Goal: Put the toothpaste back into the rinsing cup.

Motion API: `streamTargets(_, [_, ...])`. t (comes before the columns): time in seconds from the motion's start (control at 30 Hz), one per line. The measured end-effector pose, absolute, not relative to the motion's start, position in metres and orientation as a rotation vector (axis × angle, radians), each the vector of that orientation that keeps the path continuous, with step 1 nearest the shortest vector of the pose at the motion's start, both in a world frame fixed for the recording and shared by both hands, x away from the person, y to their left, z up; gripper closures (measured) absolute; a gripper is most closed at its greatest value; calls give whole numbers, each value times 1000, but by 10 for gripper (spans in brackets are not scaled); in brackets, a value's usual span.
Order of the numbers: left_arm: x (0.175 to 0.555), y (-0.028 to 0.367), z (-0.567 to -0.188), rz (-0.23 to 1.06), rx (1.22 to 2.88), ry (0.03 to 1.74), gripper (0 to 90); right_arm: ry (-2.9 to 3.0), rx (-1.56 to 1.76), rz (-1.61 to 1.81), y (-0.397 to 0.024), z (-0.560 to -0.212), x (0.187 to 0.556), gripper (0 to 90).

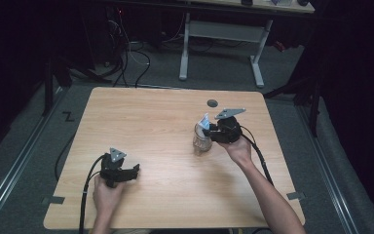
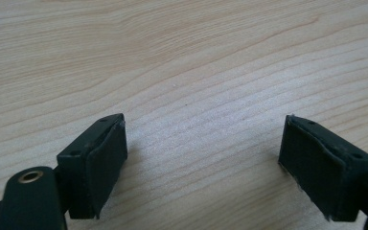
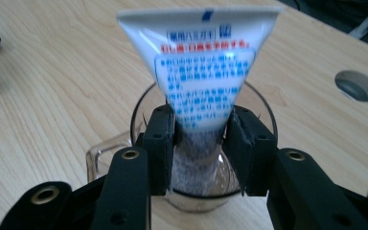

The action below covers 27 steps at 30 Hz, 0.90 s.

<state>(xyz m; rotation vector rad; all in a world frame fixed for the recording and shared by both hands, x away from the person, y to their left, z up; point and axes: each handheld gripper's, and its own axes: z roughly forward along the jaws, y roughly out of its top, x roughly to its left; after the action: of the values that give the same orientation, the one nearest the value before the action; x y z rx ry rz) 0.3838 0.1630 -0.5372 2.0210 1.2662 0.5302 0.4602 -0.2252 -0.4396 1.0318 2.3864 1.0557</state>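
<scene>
Black fingers (image 3: 165, 143) beside white blue-printed tube (image 3: 199, 72), upright in clear cup (image 3: 146, 108).

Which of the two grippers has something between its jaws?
The right gripper: its jaws flank a white tube standing in a clear cup. The left gripper is open over bare table.

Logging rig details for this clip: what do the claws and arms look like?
Both claws, left and right, are black, each topped by a grey three-cornered plate and trailing a black cable. Their jaws are blocky with flat dark pads and brass-ringed pivot holes. The forearms are bare, with no sleeves in view.
</scene>
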Motion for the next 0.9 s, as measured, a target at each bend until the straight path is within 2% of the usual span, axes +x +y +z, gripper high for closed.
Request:
streamTargets(0.5, [384, 163, -537, 530, 2021, 1266, 168, 2375, 1052, 1078, -232, -442, 455, 647])
streamTargets(0.9, [384, 163, -537, 531, 2021, 1266, 168, 2370, 1051, 1083, -233, -441, 454, 624])
